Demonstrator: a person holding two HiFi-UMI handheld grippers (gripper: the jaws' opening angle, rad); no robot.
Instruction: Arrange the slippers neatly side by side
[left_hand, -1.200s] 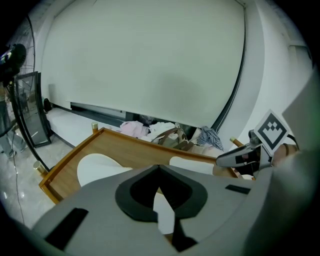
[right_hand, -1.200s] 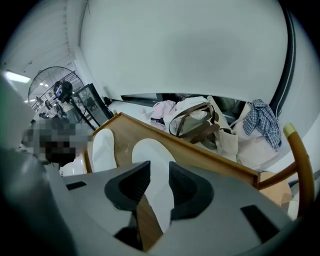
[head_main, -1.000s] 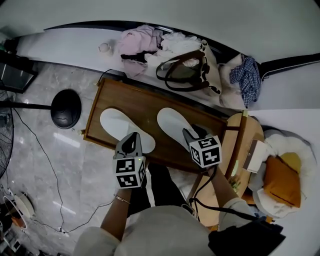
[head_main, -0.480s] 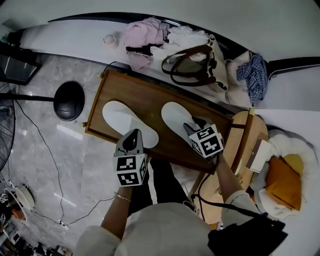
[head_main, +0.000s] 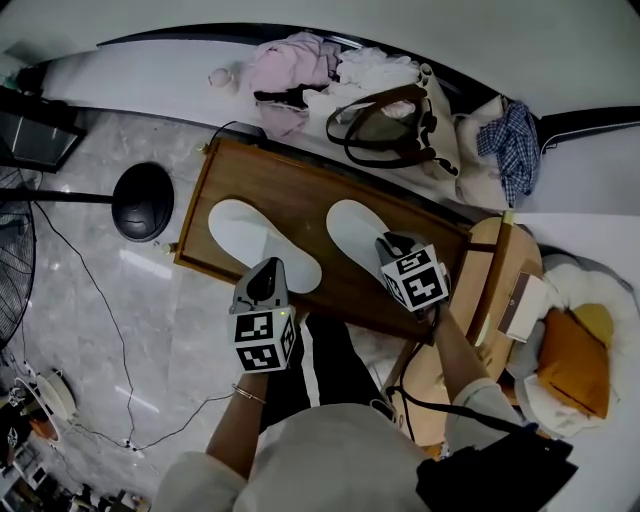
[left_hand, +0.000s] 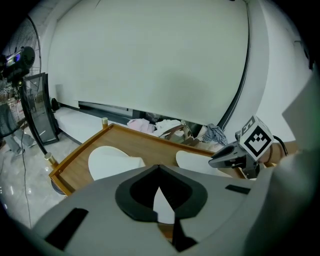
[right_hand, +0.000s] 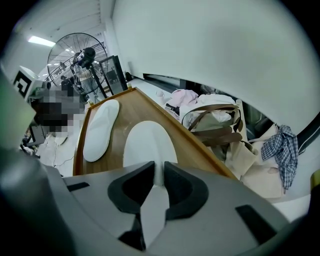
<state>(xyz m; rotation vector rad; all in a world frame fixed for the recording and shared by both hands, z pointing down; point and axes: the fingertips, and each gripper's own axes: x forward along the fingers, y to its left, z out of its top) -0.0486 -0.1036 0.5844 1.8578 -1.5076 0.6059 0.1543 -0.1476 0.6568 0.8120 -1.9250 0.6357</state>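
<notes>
Early stage: right gripper jaws, just closing, nip right slipper, well apart from left slipper; left gripper tips together.

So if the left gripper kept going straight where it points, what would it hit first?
Most likely the near end of the left white slipper on the wooden tray; the left gripper points down at it, though the gap is hard to judge.

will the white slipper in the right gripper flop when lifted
The flat white slipper looks thin, so probably light and likely to droop from the right gripper, whose jaws just closed on it. Pushed, it should slide on the smooth wooden tray, not roll.
</notes>
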